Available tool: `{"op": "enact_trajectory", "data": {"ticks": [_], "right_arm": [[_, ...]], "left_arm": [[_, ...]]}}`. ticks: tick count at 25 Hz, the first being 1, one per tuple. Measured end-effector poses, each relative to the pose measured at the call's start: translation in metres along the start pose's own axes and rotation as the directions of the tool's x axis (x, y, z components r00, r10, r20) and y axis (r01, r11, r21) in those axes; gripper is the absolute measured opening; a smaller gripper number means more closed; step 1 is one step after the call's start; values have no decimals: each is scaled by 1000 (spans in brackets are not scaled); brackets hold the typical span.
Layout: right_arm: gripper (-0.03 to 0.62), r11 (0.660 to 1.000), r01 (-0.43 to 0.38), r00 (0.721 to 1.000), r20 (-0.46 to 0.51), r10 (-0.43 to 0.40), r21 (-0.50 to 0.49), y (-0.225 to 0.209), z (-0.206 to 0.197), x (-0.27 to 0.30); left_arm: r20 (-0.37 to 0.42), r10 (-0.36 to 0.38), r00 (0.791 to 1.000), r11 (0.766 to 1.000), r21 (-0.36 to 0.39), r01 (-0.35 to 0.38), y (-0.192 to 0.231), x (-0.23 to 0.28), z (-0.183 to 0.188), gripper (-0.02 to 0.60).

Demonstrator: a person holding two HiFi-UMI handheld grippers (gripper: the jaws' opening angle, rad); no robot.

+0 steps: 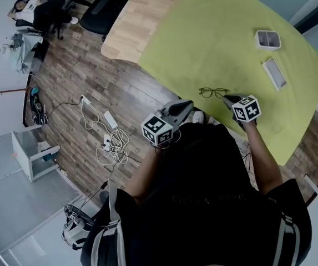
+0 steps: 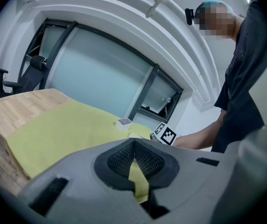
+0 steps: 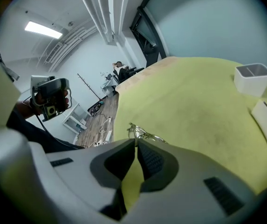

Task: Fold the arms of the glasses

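The glasses (image 1: 213,92) have a thin, dark wire frame with two rounded lenses. They lie flat on the yellow-green cloth (image 1: 231,32), close to its near edge, right of centre in the head view. In the right gripper view they appear just below centre frame. Whether the arms are folded cannot be determined.

Green cloth (image 1: 231,43), white box (image 1: 268,39), floor cables (image 1: 111,143)
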State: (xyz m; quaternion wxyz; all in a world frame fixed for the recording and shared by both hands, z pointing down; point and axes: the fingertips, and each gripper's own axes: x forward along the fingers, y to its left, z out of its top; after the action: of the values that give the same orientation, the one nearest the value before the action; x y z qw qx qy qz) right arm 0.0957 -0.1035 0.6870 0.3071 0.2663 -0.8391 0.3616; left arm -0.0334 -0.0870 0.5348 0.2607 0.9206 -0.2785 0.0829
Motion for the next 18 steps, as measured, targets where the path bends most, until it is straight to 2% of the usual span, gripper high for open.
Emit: {"op": "enact_trajectory", "data": {"ticks": [18], "right_arm": [[34,999,-7,995,-102,12,43,-36,-22,21]], "left_arm": [[-37,8,999,1000,-23,-9,11,16,5,18]]}}
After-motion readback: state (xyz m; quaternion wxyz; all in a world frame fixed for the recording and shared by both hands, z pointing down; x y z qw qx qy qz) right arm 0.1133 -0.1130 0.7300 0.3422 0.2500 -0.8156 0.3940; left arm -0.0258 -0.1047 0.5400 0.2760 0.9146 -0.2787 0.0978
